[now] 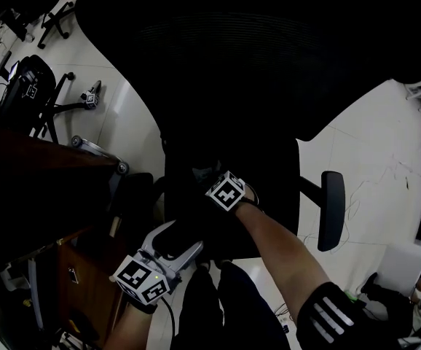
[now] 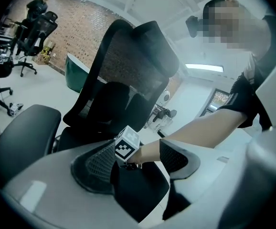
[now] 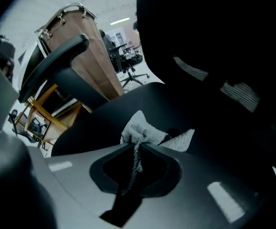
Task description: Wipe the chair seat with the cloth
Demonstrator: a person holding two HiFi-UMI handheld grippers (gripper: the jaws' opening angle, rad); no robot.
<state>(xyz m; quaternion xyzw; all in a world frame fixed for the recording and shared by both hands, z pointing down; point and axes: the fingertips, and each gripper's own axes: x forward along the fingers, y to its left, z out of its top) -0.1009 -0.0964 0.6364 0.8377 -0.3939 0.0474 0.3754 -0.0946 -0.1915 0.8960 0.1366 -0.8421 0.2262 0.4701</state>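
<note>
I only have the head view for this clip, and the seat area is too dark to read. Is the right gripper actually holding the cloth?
Observer: Yes. In the right gripper view, the right gripper has its tongs shut on a pale cloth, which lies bunched on the black chair seat.
Operator: And the left one, is it holding anything?
Observer: No. In the left gripper view, the left gripper has its tongs apart and grips nothing. It faces the right gripper's marker cube.
</note>
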